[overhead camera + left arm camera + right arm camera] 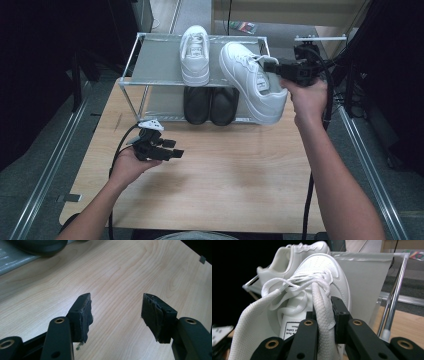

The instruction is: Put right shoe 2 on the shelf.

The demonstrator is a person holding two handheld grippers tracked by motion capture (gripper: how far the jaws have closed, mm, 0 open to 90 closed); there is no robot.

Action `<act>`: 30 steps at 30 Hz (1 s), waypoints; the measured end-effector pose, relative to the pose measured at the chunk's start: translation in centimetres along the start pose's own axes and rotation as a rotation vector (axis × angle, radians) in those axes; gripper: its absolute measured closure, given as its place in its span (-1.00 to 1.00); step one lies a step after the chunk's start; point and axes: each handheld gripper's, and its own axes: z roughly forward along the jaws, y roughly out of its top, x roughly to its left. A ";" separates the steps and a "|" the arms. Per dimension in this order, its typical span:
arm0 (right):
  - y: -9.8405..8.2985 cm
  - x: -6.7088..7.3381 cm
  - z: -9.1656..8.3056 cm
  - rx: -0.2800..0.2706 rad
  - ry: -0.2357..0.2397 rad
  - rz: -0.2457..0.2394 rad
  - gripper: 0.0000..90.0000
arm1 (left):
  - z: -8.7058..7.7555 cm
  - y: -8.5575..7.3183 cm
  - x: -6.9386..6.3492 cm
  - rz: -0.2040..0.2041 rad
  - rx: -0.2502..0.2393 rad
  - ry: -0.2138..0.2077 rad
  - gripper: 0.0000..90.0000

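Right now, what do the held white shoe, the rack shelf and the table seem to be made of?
Held white shoe: smooth matte leather or imitation, perforated toe, woven collar edge pinched in the right tongs. Rack shelf: thin grey sheet, perhaps fabric or plastic, in shiny metal tubing. Table: pale wood-grain surface, likely laminate.

High view overhead, facing forward; claw views close; shared: rack [131,84].
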 end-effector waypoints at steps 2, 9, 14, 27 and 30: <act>0.6 0.0 1.0 -0.012 -0.030 0.000 0.88 | -0.1 -0.1 -0.2 0.005 -0.005 -0.002 -0.06; 2.6 0.4 4.7 -0.008 -0.107 0.050 0.88 | -0.6 -0.4 -0.4 0.013 -0.009 -0.001 -0.06; 3.8 1.0 7.3 -0.009 -0.158 0.062 0.87 | -0.8 -0.6 -0.5 0.009 -0.016 0.000 -0.06; 5.7 2.0 13.7 0.007 -0.287 0.142 0.86 | -1.0 -1.0 -1.1 0.028 -0.016 -0.013 -0.06; 5.8 2.2 14.4 0.007 -0.301 0.165 0.85 | -0.9 -1.1 -1.4 0.044 -0.004 -0.014 -0.06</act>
